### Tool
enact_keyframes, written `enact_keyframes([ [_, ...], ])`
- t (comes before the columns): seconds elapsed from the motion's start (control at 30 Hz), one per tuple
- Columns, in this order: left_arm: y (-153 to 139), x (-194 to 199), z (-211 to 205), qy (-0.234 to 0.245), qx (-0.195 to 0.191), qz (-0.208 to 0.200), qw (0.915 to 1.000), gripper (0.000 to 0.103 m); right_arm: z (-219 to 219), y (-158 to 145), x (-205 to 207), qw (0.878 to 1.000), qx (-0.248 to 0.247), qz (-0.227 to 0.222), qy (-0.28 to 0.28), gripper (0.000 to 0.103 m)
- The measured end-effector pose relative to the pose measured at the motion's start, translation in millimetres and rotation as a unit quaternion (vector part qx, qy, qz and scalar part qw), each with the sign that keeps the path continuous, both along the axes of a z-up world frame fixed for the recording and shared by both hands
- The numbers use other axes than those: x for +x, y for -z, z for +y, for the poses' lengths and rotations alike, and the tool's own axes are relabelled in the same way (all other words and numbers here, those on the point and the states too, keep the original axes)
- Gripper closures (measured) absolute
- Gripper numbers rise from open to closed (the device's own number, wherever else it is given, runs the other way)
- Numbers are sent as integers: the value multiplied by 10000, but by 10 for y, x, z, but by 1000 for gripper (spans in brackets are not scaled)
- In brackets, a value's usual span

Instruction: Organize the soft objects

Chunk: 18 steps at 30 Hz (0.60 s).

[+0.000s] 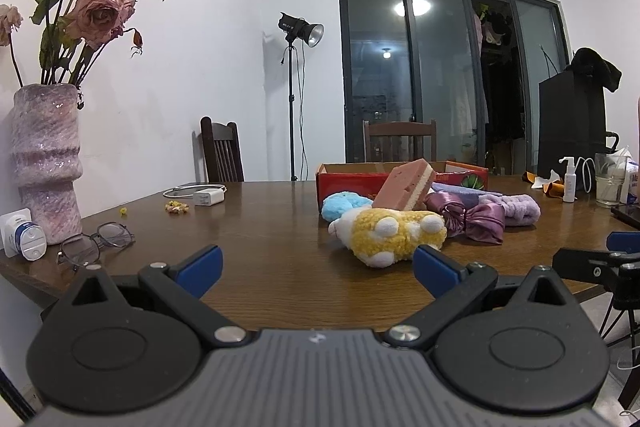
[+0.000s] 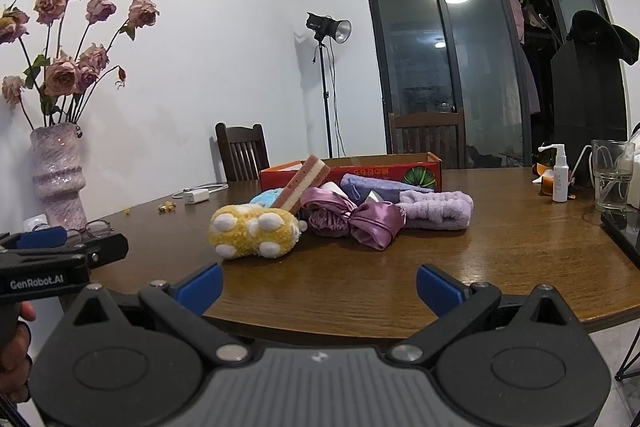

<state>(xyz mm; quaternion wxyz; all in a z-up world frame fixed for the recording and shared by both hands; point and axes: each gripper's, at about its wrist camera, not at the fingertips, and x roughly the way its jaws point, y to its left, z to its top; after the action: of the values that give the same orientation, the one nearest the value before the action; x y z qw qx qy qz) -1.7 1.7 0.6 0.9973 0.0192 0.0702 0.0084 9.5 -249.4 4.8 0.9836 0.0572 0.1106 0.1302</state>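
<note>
Both grippers empty, jaws spread wide: left gripper [image 1: 318, 269], right gripper [image 2: 319, 287], both at the table's [image 2: 500, 267] near edge, short of the pile. Landmark: red cardboard box [image 2: 394, 173]. Soft pile sits just in front of it. Yellow plush toy [image 1: 394, 233] nearest the grippers, long axis roughly left-right. Pink sponge [image 1: 404, 187] tilted, leaning up toward the box. Purple satin bow [image 2: 354, 217] right of the plush, lilac headband [image 2: 436, 209] beyond it.
</note>
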Motion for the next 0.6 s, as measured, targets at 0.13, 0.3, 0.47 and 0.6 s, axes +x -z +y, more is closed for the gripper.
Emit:
enact_keyframes([
  [0.13,-3,2,6,-14,-6,-3,10000,0,7,7,4,10000,-18,15,-64,0],
  [0.3,-1,9,14,-63,-22,-13,10000,0,5,6,0,10000,0,-3,-52,0],
  [0.47,10,8,9,-54,1,-8,10000,0,-11,13,7,10000,48,17,-22,0],
  [0.6,11,8,11,-59,-4,-1,10000,0,-12,21,8,10000,49,28,-37,0],
])
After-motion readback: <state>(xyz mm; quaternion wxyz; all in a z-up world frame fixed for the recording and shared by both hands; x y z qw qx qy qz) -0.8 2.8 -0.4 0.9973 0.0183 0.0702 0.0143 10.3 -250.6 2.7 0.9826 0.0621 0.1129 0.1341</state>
